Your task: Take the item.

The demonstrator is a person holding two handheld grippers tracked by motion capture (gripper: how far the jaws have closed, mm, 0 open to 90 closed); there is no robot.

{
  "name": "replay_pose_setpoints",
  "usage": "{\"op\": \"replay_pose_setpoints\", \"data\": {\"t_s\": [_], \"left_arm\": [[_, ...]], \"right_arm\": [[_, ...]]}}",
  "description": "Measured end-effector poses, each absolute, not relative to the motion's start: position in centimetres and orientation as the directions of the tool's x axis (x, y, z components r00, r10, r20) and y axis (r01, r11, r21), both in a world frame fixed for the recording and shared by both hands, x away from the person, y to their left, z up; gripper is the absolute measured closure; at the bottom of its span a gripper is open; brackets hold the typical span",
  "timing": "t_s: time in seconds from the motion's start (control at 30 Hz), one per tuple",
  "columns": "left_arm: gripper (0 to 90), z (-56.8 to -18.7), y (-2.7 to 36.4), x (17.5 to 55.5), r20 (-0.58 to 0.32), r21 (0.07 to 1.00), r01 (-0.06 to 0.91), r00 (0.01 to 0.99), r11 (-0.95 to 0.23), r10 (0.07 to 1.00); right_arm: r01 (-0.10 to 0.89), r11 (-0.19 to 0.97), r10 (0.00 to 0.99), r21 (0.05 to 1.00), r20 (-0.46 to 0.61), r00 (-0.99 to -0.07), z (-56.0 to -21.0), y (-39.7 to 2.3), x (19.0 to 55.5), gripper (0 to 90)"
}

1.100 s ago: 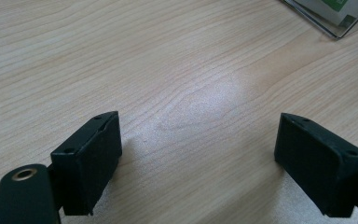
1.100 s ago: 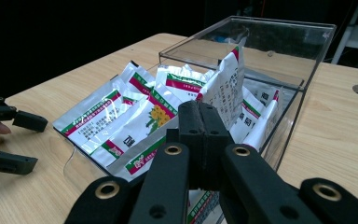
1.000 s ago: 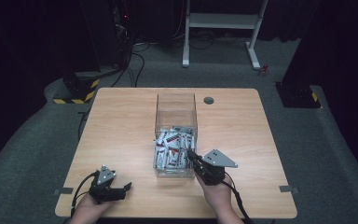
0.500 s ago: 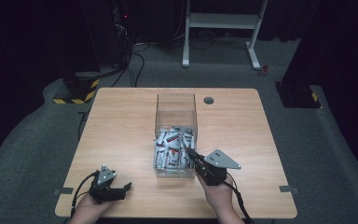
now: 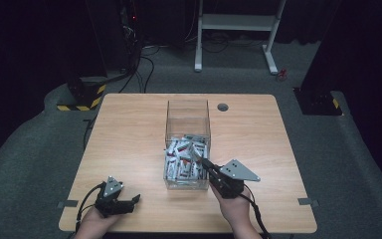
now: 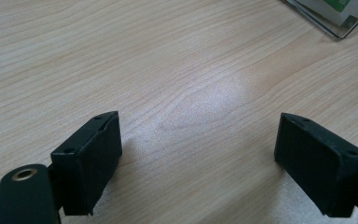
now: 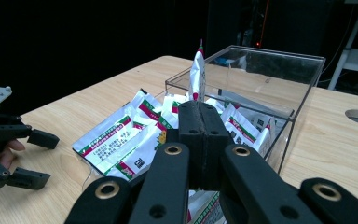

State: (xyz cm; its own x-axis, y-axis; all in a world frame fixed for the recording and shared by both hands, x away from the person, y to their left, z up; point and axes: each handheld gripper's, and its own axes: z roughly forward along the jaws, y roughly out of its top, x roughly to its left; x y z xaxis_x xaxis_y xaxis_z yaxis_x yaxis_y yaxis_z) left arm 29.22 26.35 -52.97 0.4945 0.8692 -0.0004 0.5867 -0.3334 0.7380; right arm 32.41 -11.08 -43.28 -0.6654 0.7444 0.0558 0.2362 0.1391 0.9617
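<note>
A clear plastic box (image 5: 187, 101) stands in the middle of the wooden table, with several white, red and green packets (image 5: 181, 159) piled in its near half. My right gripper (image 5: 203, 162) reaches over the box's near right corner. In the right gripper view its jaws (image 7: 204, 107) are pressed together, and a thin white packet (image 7: 196, 70) stands edge-on straight up from their tips, above the box (image 7: 261, 51) and the loose packets (image 7: 121, 140). My left gripper (image 5: 132, 201) rests on the table near the front left, open and empty (image 6: 200, 140), also seen at far left (image 7: 39, 158).
A round cable hole (image 5: 223, 107) sits in the table behind the box on the right. Bare wood (image 5: 124, 139) lies left of the box and in front of the left jaws. A corner of the box (image 6: 335, 18) shows at the upper right of the left gripper view.
My right gripper has shifted slightly to the right at the box's near corner, still shut. The left gripper has stayed where it was.
</note>
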Motion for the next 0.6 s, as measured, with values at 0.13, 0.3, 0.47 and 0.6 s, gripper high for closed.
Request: {"op": "replay_pose_setpoints", "data": {"t_s": [0.13, 0.3, 0.47, 0.6], "left_arm": [[15.2, -52.97, 26.34, 29.22, -0.002, 0.738, 0.587, 0.493, -0.332, 0.870], [15.2, -52.97, 26.35, 29.23, -0.001, 0.739, 0.587, 0.492, -0.331, 0.871], [15.2, -52.97, 26.35, 29.23, -0.001, 0.739, 0.587, 0.492, -0.331, 0.871], [15.2, -52.98, 26.35, 29.23, -0.002, 0.739, 0.587, 0.492, -0.330, 0.871]], "right_arm": [[0.233, 0.133, 0.746, 0.963, 0.057, -0.664, -43.11, -11.20, 32.34, 90.0], [0.226, 0.131, 0.744, 0.965, 0.056, -0.666, -42.98, -11.25, 32.27, 90.0], [0.221, 0.134, 0.742, 0.966, 0.050, -0.668, -42.88, -11.30, 32.19, 90.0], [0.215, 0.137, 0.739, 0.967, 0.045, -0.672, -42.80, -11.38, 32.13, 90.0]]}}
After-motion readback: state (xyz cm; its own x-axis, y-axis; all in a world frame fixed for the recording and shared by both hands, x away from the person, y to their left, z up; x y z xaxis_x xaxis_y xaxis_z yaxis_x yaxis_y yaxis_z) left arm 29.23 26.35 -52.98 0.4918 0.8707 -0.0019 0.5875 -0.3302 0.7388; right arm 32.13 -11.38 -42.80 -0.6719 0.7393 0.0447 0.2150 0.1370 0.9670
